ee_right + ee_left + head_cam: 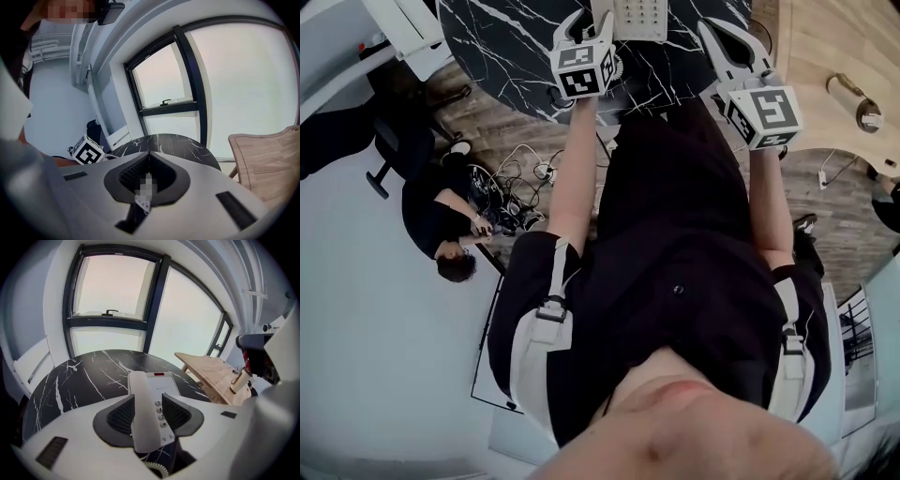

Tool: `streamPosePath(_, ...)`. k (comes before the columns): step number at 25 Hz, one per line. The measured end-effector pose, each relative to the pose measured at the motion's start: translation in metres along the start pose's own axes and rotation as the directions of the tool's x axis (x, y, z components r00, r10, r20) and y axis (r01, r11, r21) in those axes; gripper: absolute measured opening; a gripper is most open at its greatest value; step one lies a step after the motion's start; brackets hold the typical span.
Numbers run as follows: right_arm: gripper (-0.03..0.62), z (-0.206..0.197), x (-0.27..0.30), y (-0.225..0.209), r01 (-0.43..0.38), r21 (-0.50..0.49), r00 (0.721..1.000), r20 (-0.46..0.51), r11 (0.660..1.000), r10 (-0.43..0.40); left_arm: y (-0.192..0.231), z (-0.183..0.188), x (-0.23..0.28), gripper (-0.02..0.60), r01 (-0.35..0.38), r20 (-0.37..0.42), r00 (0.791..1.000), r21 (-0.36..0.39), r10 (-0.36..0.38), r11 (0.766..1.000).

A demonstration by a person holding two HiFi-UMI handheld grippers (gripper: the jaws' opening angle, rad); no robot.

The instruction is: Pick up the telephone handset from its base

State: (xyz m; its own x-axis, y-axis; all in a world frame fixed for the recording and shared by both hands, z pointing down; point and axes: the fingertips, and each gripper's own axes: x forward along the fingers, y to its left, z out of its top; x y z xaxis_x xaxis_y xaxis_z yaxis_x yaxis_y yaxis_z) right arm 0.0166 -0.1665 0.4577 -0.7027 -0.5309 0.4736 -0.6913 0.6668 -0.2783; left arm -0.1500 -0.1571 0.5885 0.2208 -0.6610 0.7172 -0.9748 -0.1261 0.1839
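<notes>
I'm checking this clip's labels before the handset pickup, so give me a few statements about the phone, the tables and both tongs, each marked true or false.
1. The telephone stands on a black marble-patterned table. True.
2. The left tongs are shut and empty. False: they stand apart, with the handset between them.
3. The handset hangs lifted clear of the telephone. False: it lies on the telephone, beside the keypad.
4. The right tongs are closed, tips meeting. True.
5. A red plastic table stands beside the black one. False: it is a light wooden table.
</notes>
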Motion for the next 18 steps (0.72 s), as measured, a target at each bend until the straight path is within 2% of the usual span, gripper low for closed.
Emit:
streamPosePath(11,0.029,-0.01,0.008,-0.015,-0.014,0.025,0.999,-0.031,1.0,0.015,0.005,-0.021,0.039,0.278,-0.071,-0.086,0.994,-0.009,0.07,0.997)
streamPosePath(18,0.029,-0.016,0.009,-0.022,-0.017,0.037,0.999,-0.051,0.999,0.019,0.009,-0.027,0.052,0.279,-0.102,-0.104,0.99,-0.023,0.099,0.995)
